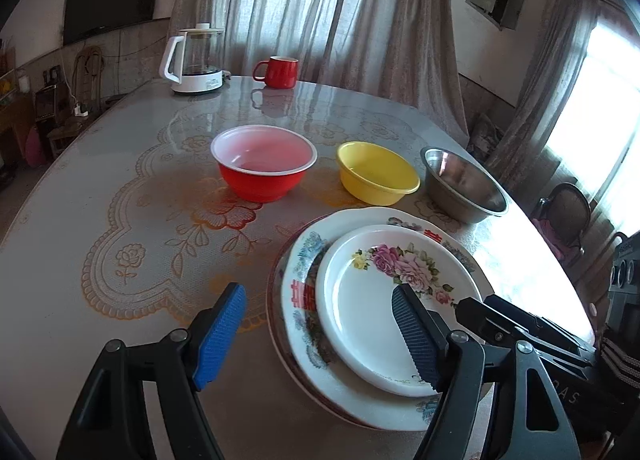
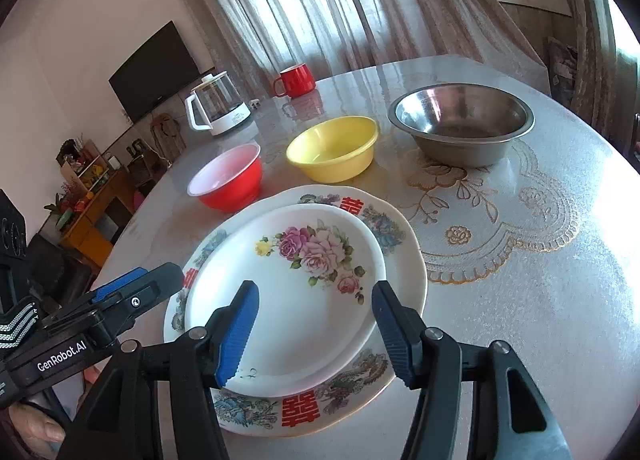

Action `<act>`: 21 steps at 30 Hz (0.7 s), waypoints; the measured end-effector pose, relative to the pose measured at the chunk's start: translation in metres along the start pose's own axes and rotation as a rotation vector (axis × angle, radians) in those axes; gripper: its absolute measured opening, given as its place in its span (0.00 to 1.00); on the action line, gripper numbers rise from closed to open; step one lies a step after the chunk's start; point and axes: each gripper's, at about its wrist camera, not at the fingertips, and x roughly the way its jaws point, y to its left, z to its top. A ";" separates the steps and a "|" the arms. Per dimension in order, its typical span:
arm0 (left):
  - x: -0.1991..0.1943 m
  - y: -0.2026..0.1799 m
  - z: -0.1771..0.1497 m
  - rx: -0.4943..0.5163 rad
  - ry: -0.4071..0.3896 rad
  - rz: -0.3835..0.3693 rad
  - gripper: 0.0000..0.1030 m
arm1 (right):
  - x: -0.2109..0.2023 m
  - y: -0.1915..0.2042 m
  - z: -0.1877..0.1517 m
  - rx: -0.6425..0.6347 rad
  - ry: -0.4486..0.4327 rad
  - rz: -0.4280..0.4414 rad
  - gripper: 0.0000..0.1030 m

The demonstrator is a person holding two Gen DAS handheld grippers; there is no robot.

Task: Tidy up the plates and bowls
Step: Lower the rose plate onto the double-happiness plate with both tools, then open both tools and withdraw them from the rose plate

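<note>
We hold both grippers with jaws spread and empty: the left gripper (image 1: 320,302) and the right gripper (image 2: 316,300) hover over the rose plate (image 2: 296,292), stacked on the larger plate (image 2: 360,392). Beyond, on the tabletop (image 2: 540,260), sit the red bowl (image 2: 228,180), yellow bowl (image 2: 332,148) and steel bowl (image 2: 460,120).
</note>
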 end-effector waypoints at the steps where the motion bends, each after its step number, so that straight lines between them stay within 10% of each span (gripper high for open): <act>1: -0.001 0.002 0.000 -0.004 0.002 0.013 0.74 | 0.000 0.001 -0.001 -0.002 0.000 0.002 0.59; 21: -0.012 0.023 -0.006 -0.054 0.000 0.082 0.74 | -0.003 0.007 -0.003 0.008 0.021 0.036 0.59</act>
